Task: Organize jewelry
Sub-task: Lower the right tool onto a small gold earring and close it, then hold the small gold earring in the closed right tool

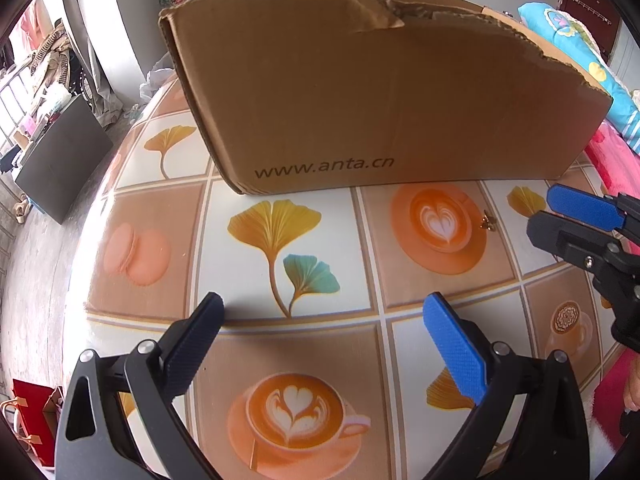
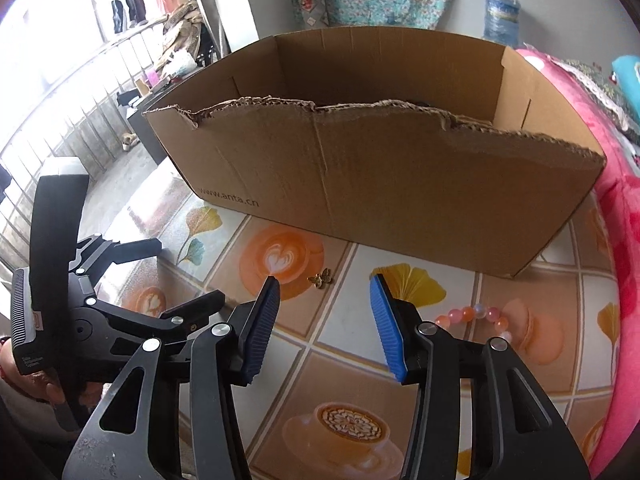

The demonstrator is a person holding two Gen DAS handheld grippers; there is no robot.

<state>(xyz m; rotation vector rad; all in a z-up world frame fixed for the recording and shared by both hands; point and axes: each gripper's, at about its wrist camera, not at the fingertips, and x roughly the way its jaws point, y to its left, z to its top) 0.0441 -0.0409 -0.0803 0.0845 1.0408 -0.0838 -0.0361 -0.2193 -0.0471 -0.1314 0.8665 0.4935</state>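
Two hand-held grippers, one charm, one bracelet and one box were in view. At the bottom of the left wrist view, the left hand-held gripper (image 1: 324, 316) stood wide apart over the table (image 1: 280, 332), holding nothing. The right hand-held gripper (image 2: 326, 288) stood partly open and empty, its tips just short of a small gold butterfly charm (image 2: 320, 279). A pink bead bracelet (image 2: 476, 317) lay lower right. Beyond stood the torn cardboard box (image 2: 400, 184); its contents could not be made out.

left tongs (image 1: 322, 306): spread, empty, angled down | right tongs (image 2: 325, 285): parted, empty
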